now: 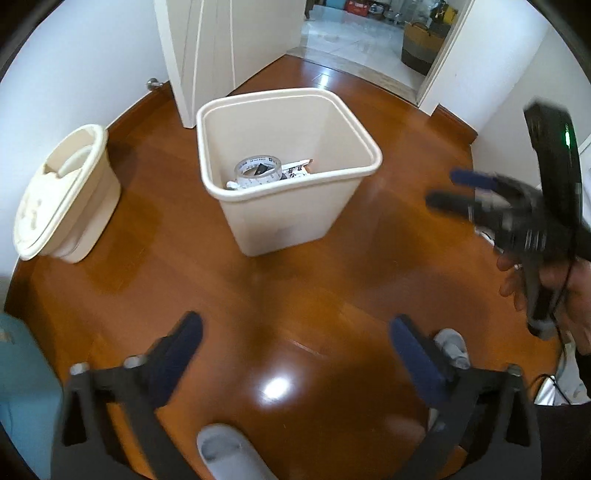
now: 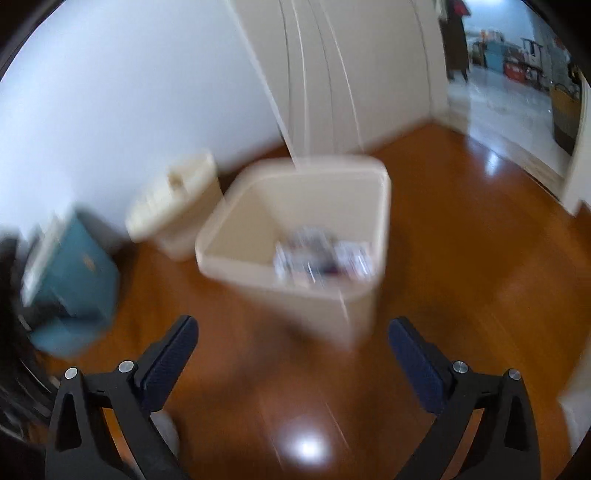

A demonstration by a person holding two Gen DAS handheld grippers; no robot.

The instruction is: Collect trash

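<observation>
A cream open bin point(image 1: 354, 122) stands on the wooden floor ahead of me, with a roll of clear tape point(image 1: 258, 170) and printed scraps of paper point(image 1: 297, 170) at its bottom. My left gripper point(image 1: 295, 334) hangs open over bare floor, short of the bin, nothing between its blue pads. My right gripper point(image 1: 441, 188) shows blurred at the right edge of the left wrist view, held in a hand, jaws apart. In the right wrist view the right gripper point(image 2: 293, 332) is open and empty, with the blurred bin point(image 2: 229, 254) and its trash point(image 2: 321, 254) just ahead.
A second cream bin with a slotted lid point(image 1: 62, 199) stands by the left wall. A teal box point(image 2: 74, 280) sits further left. White door panels point(image 1: 229, 48) rise behind the bins, an open doorway point(image 1: 358, 33) to the right. Grey slippers point(image 1: 229, 454) are near my fingers.
</observation>
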